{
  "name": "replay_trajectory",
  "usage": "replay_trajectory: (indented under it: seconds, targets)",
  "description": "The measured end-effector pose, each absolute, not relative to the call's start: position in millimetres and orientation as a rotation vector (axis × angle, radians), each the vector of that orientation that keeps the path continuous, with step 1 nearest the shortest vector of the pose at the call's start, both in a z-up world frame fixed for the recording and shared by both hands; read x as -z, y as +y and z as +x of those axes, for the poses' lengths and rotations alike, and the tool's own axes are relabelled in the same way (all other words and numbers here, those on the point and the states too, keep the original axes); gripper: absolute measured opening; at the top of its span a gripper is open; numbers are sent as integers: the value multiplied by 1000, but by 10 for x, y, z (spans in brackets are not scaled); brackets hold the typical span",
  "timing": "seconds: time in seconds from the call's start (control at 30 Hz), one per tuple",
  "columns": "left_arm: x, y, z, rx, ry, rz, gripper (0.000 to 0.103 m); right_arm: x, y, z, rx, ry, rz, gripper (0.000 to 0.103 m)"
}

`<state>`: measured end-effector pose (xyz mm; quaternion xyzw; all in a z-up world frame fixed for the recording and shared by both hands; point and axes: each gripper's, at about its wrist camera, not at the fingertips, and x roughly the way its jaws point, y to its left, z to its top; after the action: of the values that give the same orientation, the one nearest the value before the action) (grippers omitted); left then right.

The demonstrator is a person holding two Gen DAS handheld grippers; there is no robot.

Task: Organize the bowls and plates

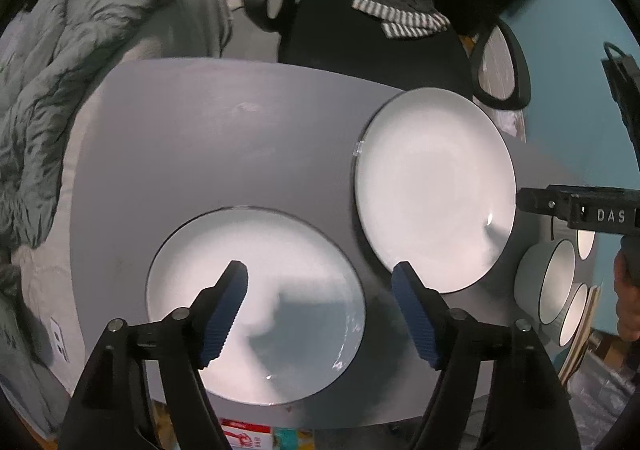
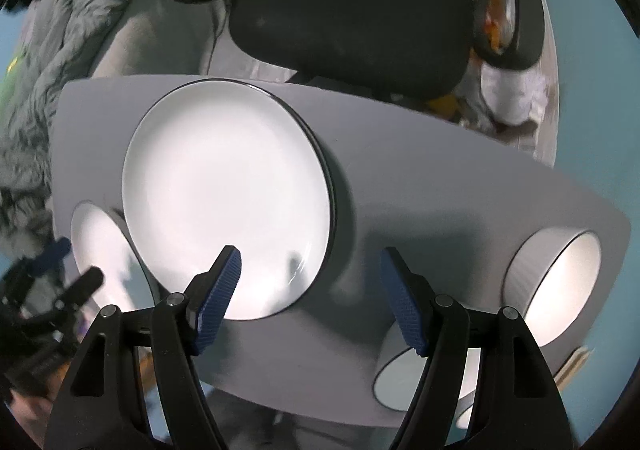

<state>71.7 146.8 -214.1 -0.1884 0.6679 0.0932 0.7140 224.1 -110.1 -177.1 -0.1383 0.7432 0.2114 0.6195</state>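
Note:
In the left wrist view a white plate with a dark rim (image 1: 280,250) lies on the grey table (image 1: 200,137) straight below my left gripper (image 1: 320,274). That gripper is open with nothing between its blue pads. A second white plate (image 1: 436,185) lies farther right. White bowls (image 1: 548,278) stand at the table's right edge. In the right wrist view my right gripper (image 2: 310,262) is open and empty above the table, beside the large plate (image 2: 228,201). A second rim shows under that plate's right edge. Two bowls (image 2: 560,286) (image 2: 400,378) stand to the right. The other plate (image 2: 100,250) is partly hidden at left.
A black office chair (image 2: 352,9) with a striped cloth stands behind the table. A grey blanket (image 1: 60,89) lies to the left. The right gripper's frame (image 1: 580,209) and a hand (image 1: 628,290) show at the left view's right edge. The left gripper (image 2: 72,264) is blurred.

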Motion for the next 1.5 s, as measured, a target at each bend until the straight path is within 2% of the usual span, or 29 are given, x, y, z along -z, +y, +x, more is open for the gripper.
replay_trajectory:
  seconds: [0.53,1.1,1.5]
  targets:
    - [2192,2154,-190,-424,1421,-752,80,1492,-322,1800,-807,1518,-676,72]
    - [2471,2392,-1039,-615,1385,-953,80,1789,775,1232,-1064,1448,-905,72]
    - [2725,2418,-1133,-635,1411,-983,80,2214,1103,1010,-1121,1440,-1006,72]
